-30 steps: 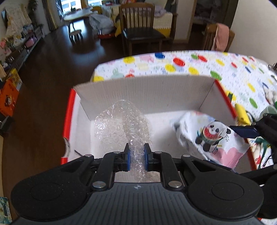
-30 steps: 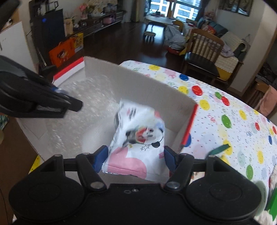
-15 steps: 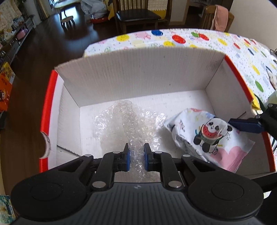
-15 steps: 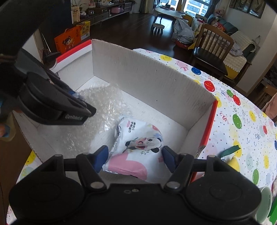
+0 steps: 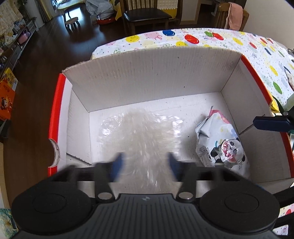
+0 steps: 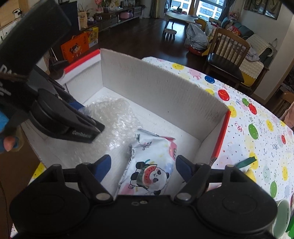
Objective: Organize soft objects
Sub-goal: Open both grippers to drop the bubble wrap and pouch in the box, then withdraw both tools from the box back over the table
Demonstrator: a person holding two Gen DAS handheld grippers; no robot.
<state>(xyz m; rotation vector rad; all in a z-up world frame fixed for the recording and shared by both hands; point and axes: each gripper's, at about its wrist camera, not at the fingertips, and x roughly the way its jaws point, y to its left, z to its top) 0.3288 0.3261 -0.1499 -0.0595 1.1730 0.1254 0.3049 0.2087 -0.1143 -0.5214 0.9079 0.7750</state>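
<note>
My left gripper (image 5: 144, 166) is spread wide, blurred, over the bubble wrap (image 5: 141, 132) lying on the box (image 5: 147, 80) floor. My right gripper (image 6: 143, 168) is also released, straddling the panda-print packet (image 6: 152, 165), which rests just beside the wrap.

I am looking into a family home, a living and dining room in one. A table (image 6: 257, 117) with a dotted children's cloth fills the right of the right wrist frame. Beyond it, at upper right, stands a wooden chair (image 6: 227, 55) and a sofa (image 6: 257, 42) with cushions. Dark wood floor (image 6: 139, 38) runs to windows (image 6: 202, 7) at top centre, with a low table (image 6: 181, 16) and stool (image 6: 170, 32) before them. A long sideboard (image 6: 117, 16) crowded with household bits lines the upper left.
</note>
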